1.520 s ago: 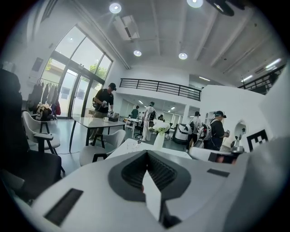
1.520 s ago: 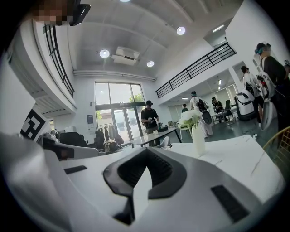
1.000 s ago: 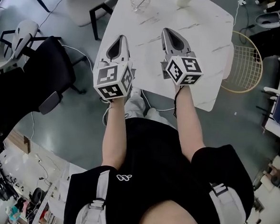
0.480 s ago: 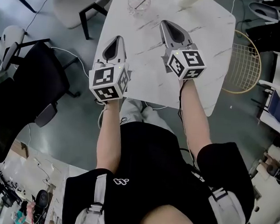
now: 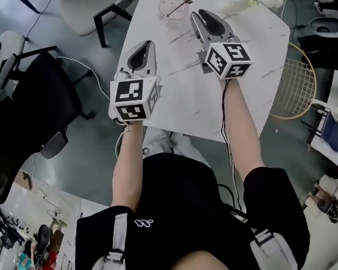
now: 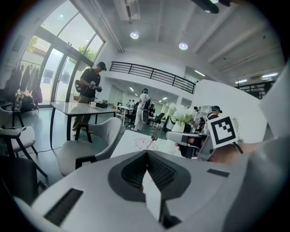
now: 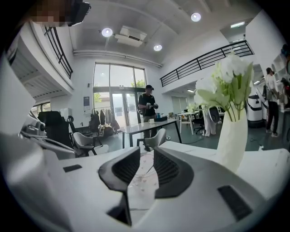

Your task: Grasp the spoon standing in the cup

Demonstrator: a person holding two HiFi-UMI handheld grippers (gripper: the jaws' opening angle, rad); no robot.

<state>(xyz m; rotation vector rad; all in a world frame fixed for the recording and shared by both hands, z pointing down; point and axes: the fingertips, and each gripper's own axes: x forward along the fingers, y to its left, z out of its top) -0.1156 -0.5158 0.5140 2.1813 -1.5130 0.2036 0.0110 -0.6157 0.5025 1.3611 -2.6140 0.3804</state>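
Observation:
A clear glass cup stands at the far end of the white marble table, with a spoon leaning in it, handle up to the right. My right gripper hovers just right of the cup. Its jaws are opening, a narrow gap shows between them, and nothing is in it. In the right gripper view, the cup appears ahead through that gap. My left gripper hangs shut and empty over the table's left side, nearer to me. From it I see the cup and spoon ahead.
A white vase of flowers stands on the table right of the right gripper. A grey chair sits at the table's far left, a black office chair on the left and a wire basket on the right.
Both grippers have moved forward over the table toward the cup, the right one farther. The right jaws, shut before, now stand apart.

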